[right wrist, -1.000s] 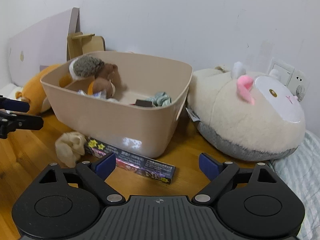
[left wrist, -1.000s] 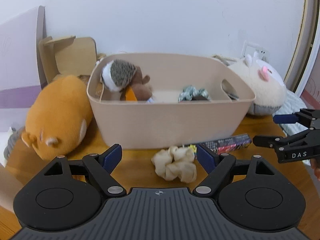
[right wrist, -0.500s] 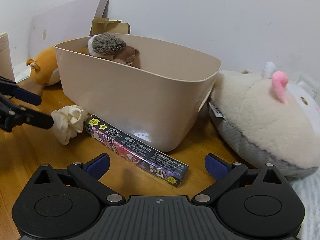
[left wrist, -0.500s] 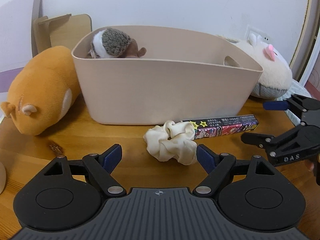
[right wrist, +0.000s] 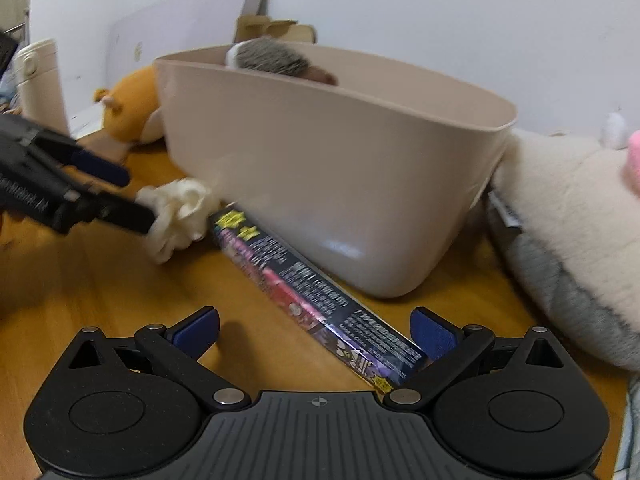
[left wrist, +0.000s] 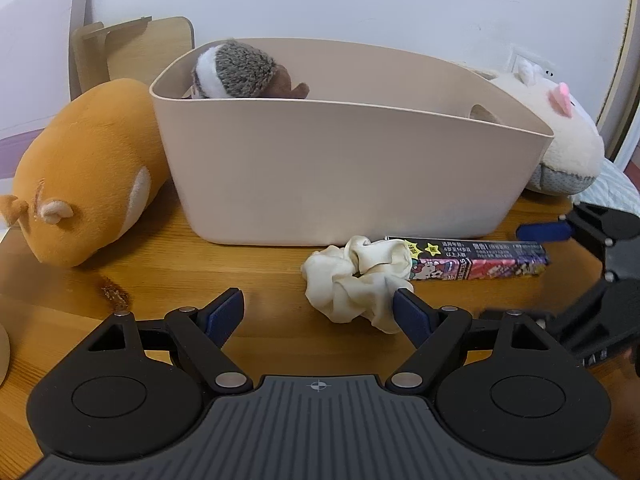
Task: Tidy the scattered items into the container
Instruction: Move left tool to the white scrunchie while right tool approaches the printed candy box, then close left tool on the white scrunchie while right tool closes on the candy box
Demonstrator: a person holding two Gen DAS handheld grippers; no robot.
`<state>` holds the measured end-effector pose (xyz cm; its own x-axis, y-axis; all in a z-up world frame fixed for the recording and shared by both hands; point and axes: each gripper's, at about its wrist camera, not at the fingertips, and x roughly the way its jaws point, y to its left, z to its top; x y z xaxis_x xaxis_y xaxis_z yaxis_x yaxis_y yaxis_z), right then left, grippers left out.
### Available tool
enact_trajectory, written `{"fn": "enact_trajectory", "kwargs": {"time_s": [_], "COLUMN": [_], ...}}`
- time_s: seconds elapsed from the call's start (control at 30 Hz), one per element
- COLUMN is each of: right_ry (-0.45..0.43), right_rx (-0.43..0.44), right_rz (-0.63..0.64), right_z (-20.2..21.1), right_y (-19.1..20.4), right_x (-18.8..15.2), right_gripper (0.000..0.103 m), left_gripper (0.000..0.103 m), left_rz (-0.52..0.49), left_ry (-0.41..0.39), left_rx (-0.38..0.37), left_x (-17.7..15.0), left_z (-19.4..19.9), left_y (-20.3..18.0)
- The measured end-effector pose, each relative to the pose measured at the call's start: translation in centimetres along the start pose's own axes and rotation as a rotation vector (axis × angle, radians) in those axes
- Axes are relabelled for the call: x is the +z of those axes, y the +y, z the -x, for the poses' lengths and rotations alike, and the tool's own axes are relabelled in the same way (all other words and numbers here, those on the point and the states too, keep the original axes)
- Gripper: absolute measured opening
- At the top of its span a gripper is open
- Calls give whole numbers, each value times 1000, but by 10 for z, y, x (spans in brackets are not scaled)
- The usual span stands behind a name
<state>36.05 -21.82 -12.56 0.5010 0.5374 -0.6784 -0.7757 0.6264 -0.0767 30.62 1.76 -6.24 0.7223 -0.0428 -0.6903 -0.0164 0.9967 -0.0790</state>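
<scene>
A beige tub [left wrist: 340, 176] stands on the wooden table [left wrist: 180, 276] with a grey hedgehog plush [left wrist: 240, 72] showing over its rim. In front of it lie a cream scrunchie [left wrist: 356, 284] and a long dark printed box [left wrist: 476, 260]. My left gripper [left wrist: 320, 312] is open and low over the table, with the scrunchie just ahead, close to its right finger. My right gripper [right wrist: 316, 330] is open wide; the near end of the box [right wrist: 304, 292] lies between its jaws, beside the right finger. The pads press on nothing.
An orange plush [left wrist: 80, 184] lies left of the tub and a large white plush [right wrist: 568, 216] with a pink ear lies right of it. Cardboard pieces [left wrist: 132, 52] lean on the wall behind. Striped bedding [left wrist: 616, 188] borders the table on the right.
Both grippers have sunk toward the table, so the tub's inside is now hidden. The right gripper has rolled, spread its jaws wider and come around the box's near end.
</scene>
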Motion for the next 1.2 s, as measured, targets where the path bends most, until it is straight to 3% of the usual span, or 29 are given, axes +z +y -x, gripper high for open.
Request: {"fn": "enact_trajectory", "kwargs": {"time_s": [0.63,0.77,0.93,1.07,1.2], "right_ry": [-10,-35,-46,-31,-18], "right_rx": [78,5,-137,-131,-131], "right_rz": [0,3,-100,-179,-182], "right_z": [33,38,32,18,7], "right_y": [77,84,66,55,55], "right_x": [-13,-10,-2,-1,-4], "right_gripper": [103,103,103,95,91], "left_gripper": [83,83,83,83,83], "left_rz": [-7,-48,-123,-149,-155], "left_ry": [-23,-38,-63,-44,-30], "left_rx": [31,23,21,-23,-43], "left_x": [-17,-16,-11,-7,-4], "left_z": [29,31,23,9,-8], "left_y": [28,24,11,2,-6]}}
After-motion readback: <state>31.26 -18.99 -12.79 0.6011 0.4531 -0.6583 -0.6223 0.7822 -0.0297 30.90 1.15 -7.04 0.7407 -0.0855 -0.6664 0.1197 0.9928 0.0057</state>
